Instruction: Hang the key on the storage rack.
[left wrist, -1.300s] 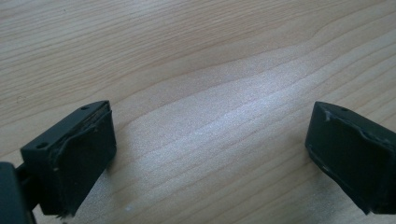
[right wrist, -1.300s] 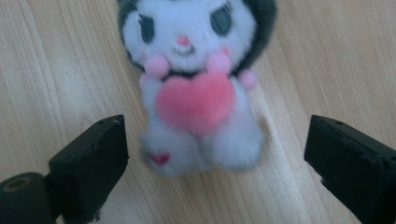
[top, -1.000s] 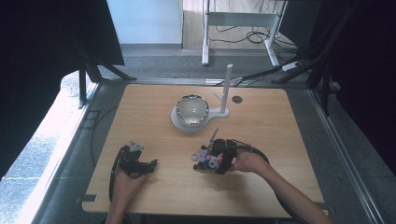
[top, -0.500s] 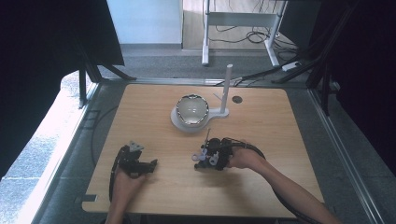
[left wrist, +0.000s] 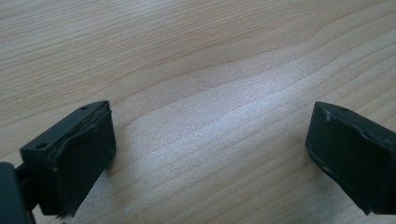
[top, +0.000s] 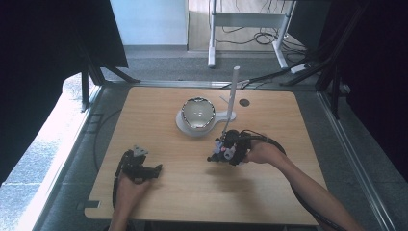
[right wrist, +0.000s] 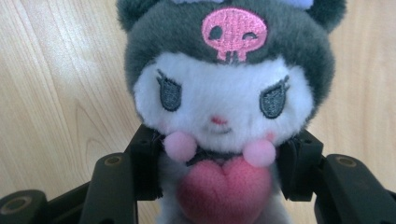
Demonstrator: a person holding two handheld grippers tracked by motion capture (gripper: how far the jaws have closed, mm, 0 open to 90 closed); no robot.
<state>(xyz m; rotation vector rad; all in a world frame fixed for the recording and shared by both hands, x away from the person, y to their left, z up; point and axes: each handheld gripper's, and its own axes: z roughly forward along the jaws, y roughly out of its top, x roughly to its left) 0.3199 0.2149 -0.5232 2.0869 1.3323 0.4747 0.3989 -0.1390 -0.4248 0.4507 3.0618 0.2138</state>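
Right of the worktop's [top: 159, 202] centre, right claw [right wrist: 219, 177] clamps the plush toy's [right wrist: 219, 93] body for lifting; left claw [left wrist: 210, 149] rests wide, empty.

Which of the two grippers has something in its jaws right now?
The right gripper: its jaws clamp a plush toy at the body. The left gripper stands open over bare table.

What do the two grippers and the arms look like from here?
Both grippers, left and right, are black, with blocky matte jaws bearing small screw holes. A black cable loops from each. The right gripper's body carries pale and pink parts. The forearms are bare, no sleeves.
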